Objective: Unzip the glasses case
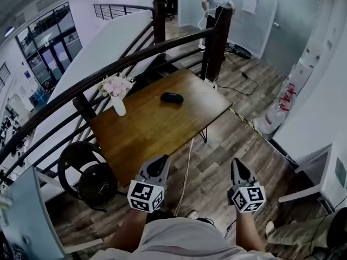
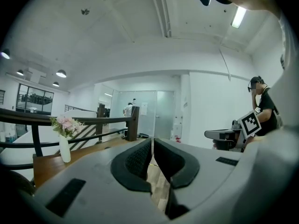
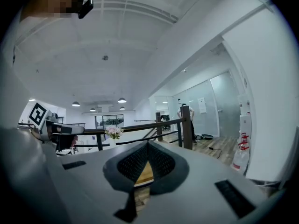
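A small dark glasses case (image 1: 172,97) lies on the far part of a wooden table (image 1: 157,131), near the railing. My left gripper (image 1: 162,161) hovers over the table's near edge, jaws shut and empty. My right gripper (image 1: 237,164) hangs to the right of the table above the floor, also shut with nothing in it. Both are well short of the case. In the left gripper view the jaws (image 2: 152,141) meet tip to tip; in the right gripper view the jaws (image 3: 147,146) meet likewise. The case does not show in either gripper view.
A white vase of pink flowers (image 1: 117,91) stands at the table's far left corner. A dark wooden railing (image 1: 135,58) runs behind the table. A round black weight (image 1: 89,175) sits on the floor at left. A person (image 1: 217,4) stands far back; water bottles (image 1: 276,112) stand at right.
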The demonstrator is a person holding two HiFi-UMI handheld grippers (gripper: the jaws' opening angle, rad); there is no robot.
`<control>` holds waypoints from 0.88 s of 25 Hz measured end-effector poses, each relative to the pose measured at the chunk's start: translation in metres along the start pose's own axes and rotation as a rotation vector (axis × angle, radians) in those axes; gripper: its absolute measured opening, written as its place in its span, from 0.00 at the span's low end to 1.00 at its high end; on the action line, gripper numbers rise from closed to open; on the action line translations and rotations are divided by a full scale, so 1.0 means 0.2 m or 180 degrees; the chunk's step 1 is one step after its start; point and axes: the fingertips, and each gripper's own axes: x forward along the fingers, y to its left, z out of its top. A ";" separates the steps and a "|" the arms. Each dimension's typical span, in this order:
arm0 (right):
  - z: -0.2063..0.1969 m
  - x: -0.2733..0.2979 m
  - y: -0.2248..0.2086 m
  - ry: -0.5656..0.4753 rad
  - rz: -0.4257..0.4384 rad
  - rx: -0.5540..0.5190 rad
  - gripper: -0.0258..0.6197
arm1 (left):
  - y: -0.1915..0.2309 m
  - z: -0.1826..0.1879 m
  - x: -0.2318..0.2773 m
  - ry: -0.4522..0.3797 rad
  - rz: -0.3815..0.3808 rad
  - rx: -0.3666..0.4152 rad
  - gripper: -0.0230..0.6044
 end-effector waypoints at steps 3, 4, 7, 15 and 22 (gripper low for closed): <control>-0.05 0.03 -0.14 0.0093 0.0027 0.0033 0.12 | -0.04 0.01 0.08 -0.0007 0.0095 0.0038 0.08; -0.05 0.04 -0.17 0.0112 0.0042 0.0051 0.12 | -0.04 0.01 0.10 0.0008 0.0126 0.0016 0.08; -0.06 0.07 -0.25 0.0113 0.0102 0.0087 0.12 | -0.04 0.00 0.16 0.0074 0.0207 -0.0026 0.08; -0.13 0.26 -0.43 0.0242 0.0167 0.0168 0.12 | -0.02 -0.06 0.49 0.0171 0.0145 -0.0072 0.08; -0.09 0.58 -0.53 0.0341 0.0214 0.0118 0.12 | 0.13 -0.05 0.83 0.0217 0.0092 -0.0169 0.08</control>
